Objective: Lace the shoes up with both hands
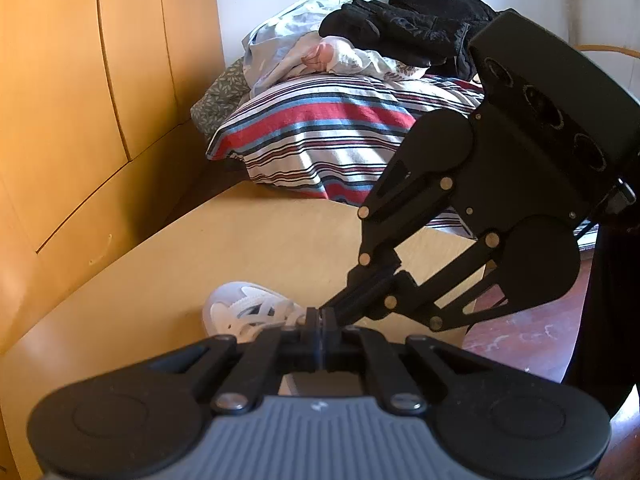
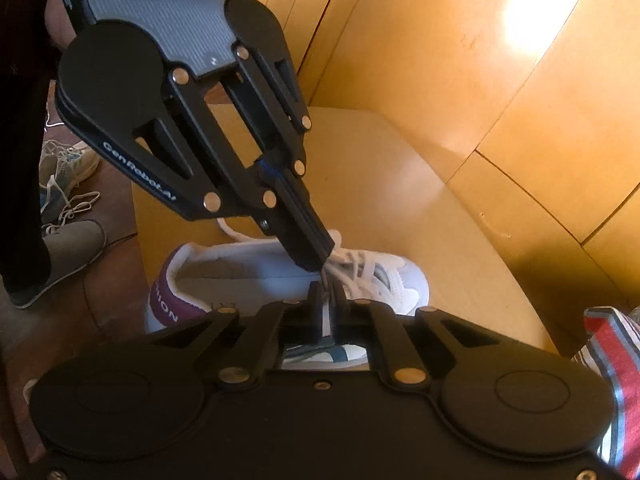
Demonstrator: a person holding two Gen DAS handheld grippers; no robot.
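Note:
A white sneaker (image 1: 236,306) (image 2: 256,276) with a maroon heel tab lies on the yellow wooden table (image 1: 240,240) (image 2: 400,200), toe pointing away. Its white laces (image 2: 356,266) are crossed over the tongue. My left gripper (image 1: 322,322) (image 2: 318,258) is shut just above the laces, and a white strand comes out from its tip. My right gripper (image 2: 327,294) (image 1: 320,312) meets it tip to tip, shut on a thin lace strand that runs between its fingers. The gripper bodies hide much of the shoe.
A striped pillow (image 1: 320,132) (image 2: 616,360) and a heap of black clothing (image 1: 420,16) lie beyond the table. Curved wooden panels (image 1: 80,80) (image 2: 520,80) close off the far side. Other shoes (image 2: 68,168) with loose laces sit on the reddish floor (image 1: 520,340).

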